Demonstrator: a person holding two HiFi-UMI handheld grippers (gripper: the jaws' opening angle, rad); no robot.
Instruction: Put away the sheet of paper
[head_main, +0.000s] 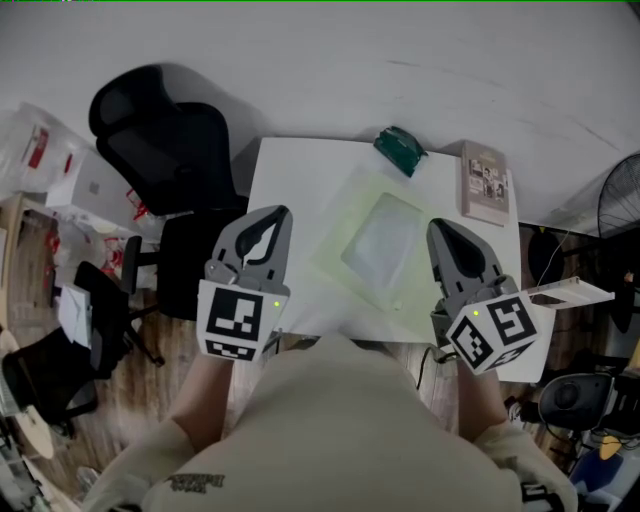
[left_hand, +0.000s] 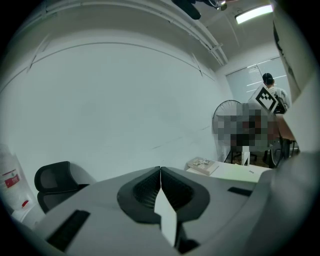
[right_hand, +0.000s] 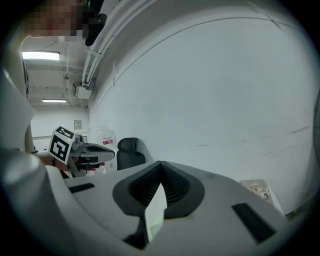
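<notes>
A pale green translucent folder (head_main: 352, 232) lies flat on the white table (head_main: 290, 170), with a whitish sheet of paper (head_main: 385, 240) showing inside it. My left gripper (head_main: 283, 213) hovers over the folder's left side with its jaws shut and nothing between them. Over the folder's right side, my right gripper (head_main: 435, 227) is also shut and holds nothing. In the left gripper view the jaws (left_hand: 160, 170) meet tip to tip and point at the wall. The right gripper view shows its jaws (right_hand: 160, 165) closed the same way.
A dark green object (head_main: 400, 149) and a book (head_main: 485, 182) lie at the table's far edge. A black office chair (head_main: 165, 145) stands left of the table, clutter further left. A fan (head_main: 620, 195) and equipment stand right. A person stands far off (left_hand: 272, 92).
</notes>
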